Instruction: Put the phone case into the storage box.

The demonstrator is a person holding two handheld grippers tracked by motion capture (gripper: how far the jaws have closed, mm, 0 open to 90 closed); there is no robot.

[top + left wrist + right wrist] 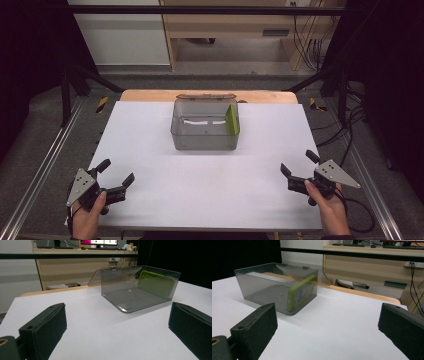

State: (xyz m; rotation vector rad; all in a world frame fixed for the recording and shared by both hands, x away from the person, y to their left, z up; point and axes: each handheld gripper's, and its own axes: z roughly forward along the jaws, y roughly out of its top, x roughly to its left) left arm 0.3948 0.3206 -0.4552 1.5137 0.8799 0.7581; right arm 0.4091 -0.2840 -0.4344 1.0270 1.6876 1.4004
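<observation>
The left gripper [116,176] and right gripper [299,167] rest on the near corners of the white counter [210,195], fingers apart and empty. Well ahead, mid-counter, stands a smoky plastic box [204,125], lid open, with a green phone [231,120] upright against its right wall. The phone likely is stiff, smooth, slippery; pinch its long edges. The right gripper view shows its face [299,293].

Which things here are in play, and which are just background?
In play: clear box, lid open; green phone on edge inside, against its right wall; left gripper and right gripper, both open.
Background: white table, wooden shelf, cables.
</observation>
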